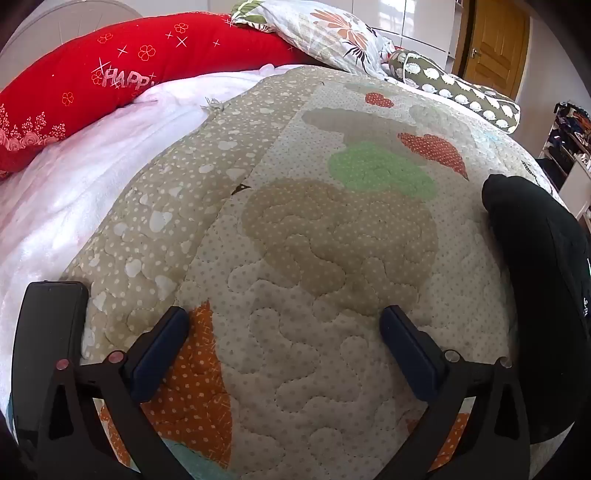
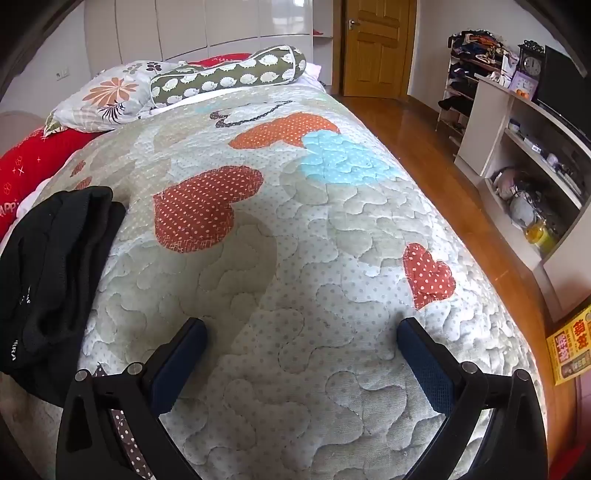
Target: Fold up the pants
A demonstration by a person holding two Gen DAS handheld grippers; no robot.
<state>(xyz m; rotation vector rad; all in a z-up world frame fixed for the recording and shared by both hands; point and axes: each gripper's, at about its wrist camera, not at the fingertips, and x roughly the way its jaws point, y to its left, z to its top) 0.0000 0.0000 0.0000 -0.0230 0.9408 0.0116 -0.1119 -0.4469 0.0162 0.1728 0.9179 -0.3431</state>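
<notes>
The black pants [image 1: 543,295] lie folded in a compact bundle on the quilted bedspread [image 1: 295,258], at the right edge of the left wrist view. They also show at the left edge of the right wrist view [image 2: 51,273]. My left gripper [image 1: 284,321] is open and empty, hovering over the quilt to the left of the pants. My right gripper [image 2: 301,332] is open and empty over the quilt [image 2: 314,240], to the right of the pants. Neither gripper touches the pants.
A red pillow [image 1: 92,85], a floral pillow [image 1: 332,33] and a green bolster [image 2: 229,74] lie at the head of the bed. A white blanket [image 1: 92,177] lies left. Wooden floor [image 2: 424,155], white shelves [image 2: 524,158] and a door [image 2: 373,44] lie to the right.
</notes>
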